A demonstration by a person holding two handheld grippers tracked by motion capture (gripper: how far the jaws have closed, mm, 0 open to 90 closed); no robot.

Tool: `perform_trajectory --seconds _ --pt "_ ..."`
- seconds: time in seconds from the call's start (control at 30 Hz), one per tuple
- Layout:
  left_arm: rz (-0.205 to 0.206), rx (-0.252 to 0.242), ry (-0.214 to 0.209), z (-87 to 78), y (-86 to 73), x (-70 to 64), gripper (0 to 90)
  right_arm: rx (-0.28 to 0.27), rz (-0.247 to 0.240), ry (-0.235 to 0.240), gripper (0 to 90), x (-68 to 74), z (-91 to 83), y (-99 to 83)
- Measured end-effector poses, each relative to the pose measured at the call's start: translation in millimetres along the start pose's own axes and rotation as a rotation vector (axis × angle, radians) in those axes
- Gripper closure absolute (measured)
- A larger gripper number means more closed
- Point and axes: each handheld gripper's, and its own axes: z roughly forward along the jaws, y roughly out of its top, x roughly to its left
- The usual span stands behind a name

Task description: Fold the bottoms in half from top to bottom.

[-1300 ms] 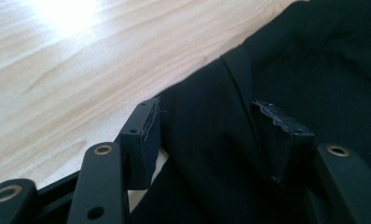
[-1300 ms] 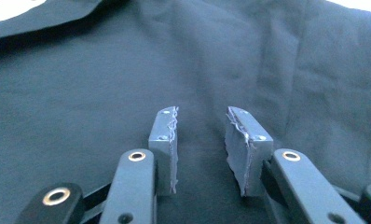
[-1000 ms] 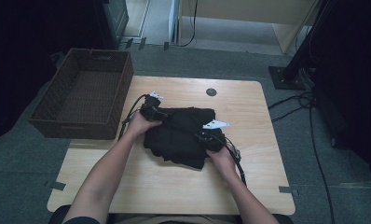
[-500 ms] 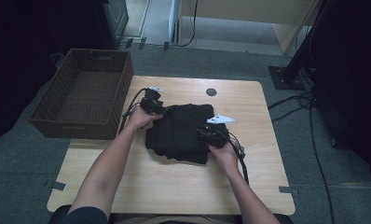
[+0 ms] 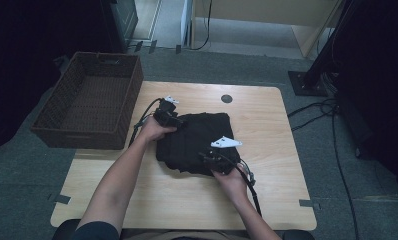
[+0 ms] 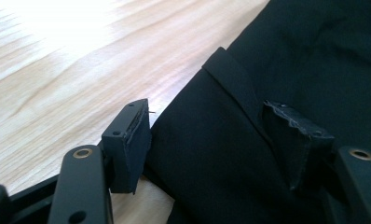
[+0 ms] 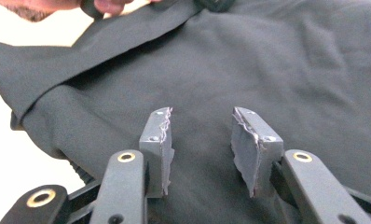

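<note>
Pulled nearer the person's edge since a half second ago, right gripper (image 5: 213,159) at the near right corner of the black garment (image 5: 197,140), left gripper (image 5: 168,116) hardly shifted at the far left corner. Light wooden table (image 5: 267,130) under everything, with folded garment lying at its centre, well apart from the dark wicker basket (image 5: 92,102) just off the table's left edge. Small dark round disc (image 5: 226,98) on the tabletop beyond the cloth. Seen along the left gripper (image 6: 221,140): jaws spread wide, straddling the garment's folded edge (image 6: 230,79), one pad (image 6: 132,140) over bare wood, the other over cloth, nothing pinched. Seen along the right gripper (image 7: 200,140): jaws likewise parted, both pads (image 7: 158,140) low over the dark fabric (image 7: 267,60), none of it between them. Cables (image 5: 249,180) trailing from the right gripper toward the table's near edge.
</note>
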Motion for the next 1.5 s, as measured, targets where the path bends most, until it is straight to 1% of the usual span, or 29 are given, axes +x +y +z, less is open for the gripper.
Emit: perform_trajectory --seconds 0.03,0.1,0.13,0.17,0.2,0.3,0.4,0.5,0.53,0.57,0.6,0.7,0.73,0.77,0.8,0.9,0.93,1.0,1.03,1.1,1.17,1.23,1.27,1.3,1.33,1.37,1.4,1.43,1.5 --pt "0.007 -0.005 0.003 0.0 -1.1 -1.3 34.8 0.004 0.000 0.002 58.1 1.2 2.0 -2.8" --pt "0.014 -0.014 0.011 0.7 -2.0 -2.8 35.2 -0.011 -0.006 -0.006 58.4 2.2 4.9 -7.9" --pt "0.009 -0.014 0.011 0.5 -1.6 -1.3 35.0 -0.014 -0.011 -0.006 58.6 2.6 5.1 -9.5" --pt "-0.009 -0.018 0.005 0.8 -1.1 0.1 34.5 -0.021 -0.020 -0.009 58.6 2.3 5.9 -10.7" --pt "-0.021 -0.020 -0.001 0.9 -0.7 1.5 33.9 -0.021 -0.016 -0.009 58.6 2.3 5.9 -11.3" --pt "-0.033 -0.017 -0.007 1.8 0.4 1.1 31.8 -0.027 -0.031 -0.015 58.6 2.8 7.0 -12.8" --pt "-0.016 -0.011 0.000 2.9 1.9 0.0 30.9 -0.040 -0.049 -0.024 59.0 2.6 8.5 -15.1" --pt "-0.038 -0.013 0.022 5.5 3.9 1.1 29.7 -0.058 -0.051 -0.023 59.0 3.1 9.3 -17.6" --pt "-0.037 -0.007 0.031 6.0 4.9 1.4 27.6 -0.058 -0.053 -0.025 59.0 2.8 9.0 -17.9" --pt "-0.045 -0.012 0.035 6.9 5.3 0.6 27.2 -0.060 -0.055 -0.025 59.1 2.7 9.0 -18.1" --pt "-0.040 -0.007 0.042 7.3 5.8 0.0 26.5 -0.062 -0.056 -0.024 59.0 2.5 9.2 -18.3" --pt "-0.034 -0.006 0.029 7.3 5.7 -1.8 27.2 -0.068 -0.057 -0.023 59.4 2.2 9.8 -18.9" --pt "-0.022 -0.006 0.018 6.7 5.5 -3.0 30.3 -0.070 -0.058 -0.024 59.7 2.2 10.2 -19.1" --pt "-0.010 -0.002 0.018 6.3 5.1 -4.7 34.4 -0.071 -0.059 -0.023 59.9 1.8 10.7 -19.3" --pt "-0.003 -0.004 0.020 6.1 4.2 -6.7 35.7 -0.072 -0.055 -0.019 60.1 1.3 11.2 -19.4" --pt "0.016 -0.006 -0.001 3.7 0.6 -10.7 42.2 -0.079 -0.041 -0.011 60.4 0.1 12.5 -19.9" --pt "0.019 -0.007 -0.012 2.6 -0.7 -12.3 46.4 -0.079 -0.043 -0.017 60.5 0.5 12.5 -20.0" --pt "0.046 0.005 -0.029 0.3 -2.7 -15.6 53.7 -0.083 -0.054 -0.026 60.7 1.9 13.2 -20.6" --pt "0.056 0.001 -0.036 -0.1 -3.8 -17.2 57.6 -0.087 -0.056 -0.029 60.8 2.3 13.8 -21.2" --pt "0.069 0.008 -0.051 -1.6 -4.5 -18.3 65.1 -0.087 -0.052 -0.025 61.0 2.0 14.0 -21.7" --pt "0.091 0.014 -0.049 -3.2 -4.3 -20.5 74.5 -0.093 -0.056 -0.022 61.0 1.2 14.3 -22.1" --pt "0.110 0.018 -0.032 -4.3 -3.7 -24.1 79.1 -0.093 -0.055 -0.019 61.0 0.9 14.1 -22.0" --pt "0.108 0.025 -0.024 -5.6 -2.7 -25.0 80.0 -0.089 -0.052 -0.021 60.9 0.9 13.4 -21.3" --pt "0.097 0.027 -0.017 -7.4 -1.4 -25.1 80.4 -0.083 -0.046 -0.022 60.8 1.3 11.8 -19.2" --pt "0.082 0.015 -0.016 -9.3 -0.2 -24.2 80.8 -0.073 -0.050 -0.037 61.7 3.0 8.3 -16.3" --pt "0.068 0.008 -0.017 -11.7 1.1 -22.7 81.1 -0.075 -0.049 -0.049 63.1 5.6 3.1 -13.7" --pt "0.062 0.012 -0.016 -14.1 2.7 -21.6 81.2 -0.088 -0.048 -0.053 63.6 8.2 -2.6 -12.0" --pt "0.058 0.004 -0.009 -15.2 3.7 -21.2 81.2 -0.096 -0.044 -0.048 63.6 10.8 -7.4 -10.9" --pt "0.053 0.005 -0.001 -17.4 5.5 -21.4 81.3 -0.081 -0.032 -0.036 63.1 15.2 -12.9 -11.9"
